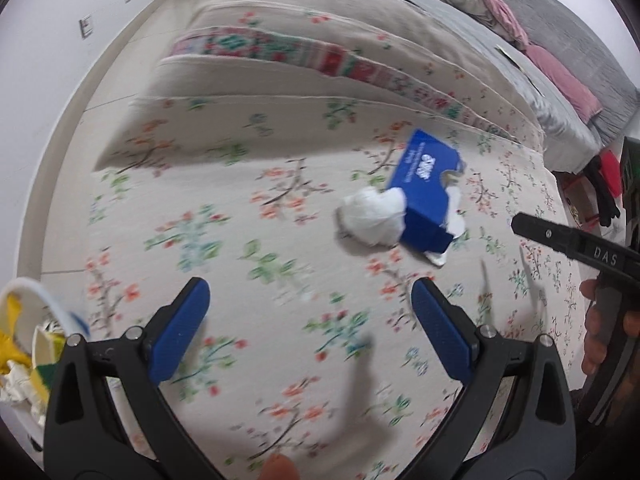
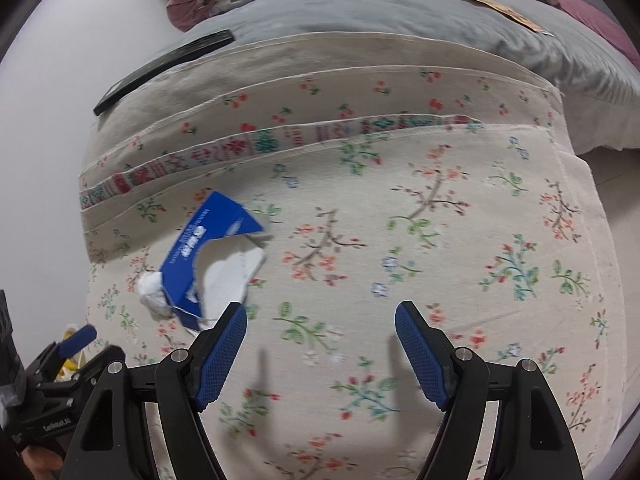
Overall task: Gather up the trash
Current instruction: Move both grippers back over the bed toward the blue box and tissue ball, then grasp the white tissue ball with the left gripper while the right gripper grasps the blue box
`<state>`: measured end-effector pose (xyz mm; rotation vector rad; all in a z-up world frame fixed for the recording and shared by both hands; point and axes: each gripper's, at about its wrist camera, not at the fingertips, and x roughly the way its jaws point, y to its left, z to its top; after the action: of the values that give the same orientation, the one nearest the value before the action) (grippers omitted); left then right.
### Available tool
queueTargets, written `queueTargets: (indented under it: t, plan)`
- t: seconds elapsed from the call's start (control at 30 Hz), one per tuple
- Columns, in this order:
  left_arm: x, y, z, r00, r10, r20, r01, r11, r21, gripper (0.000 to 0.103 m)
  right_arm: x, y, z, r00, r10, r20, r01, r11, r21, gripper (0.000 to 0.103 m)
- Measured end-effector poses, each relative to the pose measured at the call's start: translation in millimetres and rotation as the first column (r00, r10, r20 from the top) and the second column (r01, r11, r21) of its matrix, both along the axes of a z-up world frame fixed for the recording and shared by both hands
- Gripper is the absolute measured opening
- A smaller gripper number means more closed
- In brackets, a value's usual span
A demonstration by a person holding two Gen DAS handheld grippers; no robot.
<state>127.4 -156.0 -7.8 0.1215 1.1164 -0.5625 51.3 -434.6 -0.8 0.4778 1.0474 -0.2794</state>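
A torn blue box (image 1: 426, 188) is seen lying on a floral cloth (image 1: 240, 240), and it is taken here as the landmark. A crumpled white tissue (image 1: 374, 216) is pressed against the box's near end, touching it, and white paper scraps (image 1: 452, 220) are seen poking out from the box's torn side and from under it. Beyond the box, folded layers of cloth with a patterned band (image 1: 304, 52) are stacked, and behind those a grey blanket (image 2: 400, 12) and pink bedding (image 1: 560, 76) are piled. A flat black object (image 2: 164, 68) is laid on the far cloth edge, well apart from the box.

The left gripper (image 1: 310, 320) is held above bare cloth near the box, its blue pads spread wide with nothing between them. The right gripper (image 2: 320, 344) is likewise held with its pads wide apart and empty; in its own view the box lies just beside its left pad. Nothing is seen between either gripper and the box. Well away from the box, by the left gripper, a white bin (image 1: 28, 292) with yellow and white litter inside is partly shown.
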Motion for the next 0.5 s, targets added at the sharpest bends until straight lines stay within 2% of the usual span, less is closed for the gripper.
queueTargets:
  t: [0.2,0.27,0.43,0.5]
  plan:
    - [3,-15,-5,1.000,-0.022,0.003,0.022,0.999,-0.048,0.100,-23,-28,-1,1.000,-0.025,-0.015,0.025,1.000,-0.001,0.078]
    - [4,-20,-8,1.000,-0.022,0.005,0.022,0.998,-0.063,0.095,-29,-35,-1,0.999,-0.033,-0.017,0.033,0.999,-0.001,0.078]
    - [12,-24,-14,1.000,-0.015,-0.003,0.014,0.993,-0.115,0.069,-39,-48,-2,0.999,-0.046,-0.025,0.046,0.999,0.004,0.078]
    - [14,-24,-15,1.000,-0.013,-0.002,0.013,0.991,-0.133,0.063,-41,-50,-2,0.999,-0.045,-0.025,0.045,0.999,0.006,0.078]
